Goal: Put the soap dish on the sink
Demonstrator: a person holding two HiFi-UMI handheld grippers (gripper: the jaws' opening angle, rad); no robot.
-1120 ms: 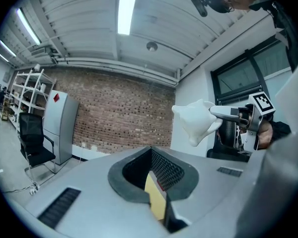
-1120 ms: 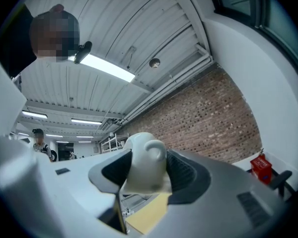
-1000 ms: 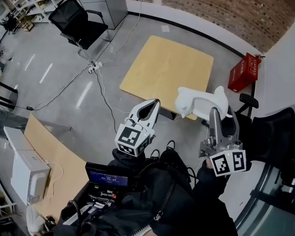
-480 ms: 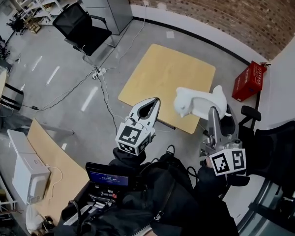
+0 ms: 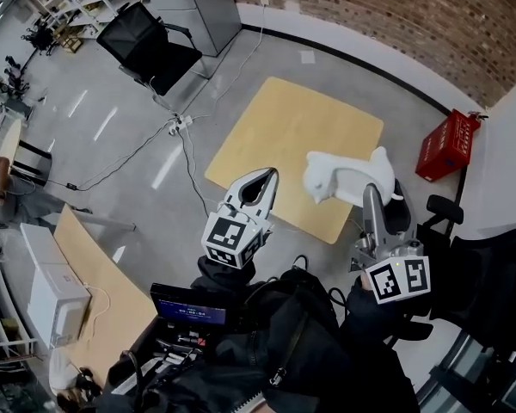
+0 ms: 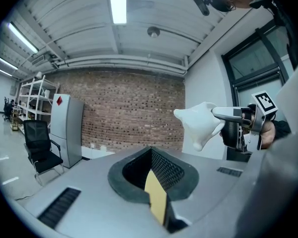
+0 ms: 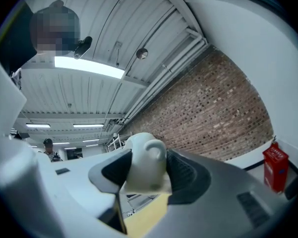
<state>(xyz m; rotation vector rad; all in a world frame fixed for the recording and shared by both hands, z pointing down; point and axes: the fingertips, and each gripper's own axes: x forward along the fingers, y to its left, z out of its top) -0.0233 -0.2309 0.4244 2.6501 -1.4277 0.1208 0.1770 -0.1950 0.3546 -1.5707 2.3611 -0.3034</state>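
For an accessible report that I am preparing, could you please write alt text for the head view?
The right gripper holds a white soap dish in its jaws, high over a grey floor with a square wooden table. The left gripper beside it is shut and empty. A black office chair, a red crate and a brick wall lie farther off.

A wooden table [image 5: 297, 157], red crate [image 5: 448, 145] and black chair [image 5: 150, 54] stand on a grey floor [image 5: 112, 136].

Head view looks steeply down; both gripper views look about level, sharing the brick wall [image 5: 396, 15] at one o'clock.
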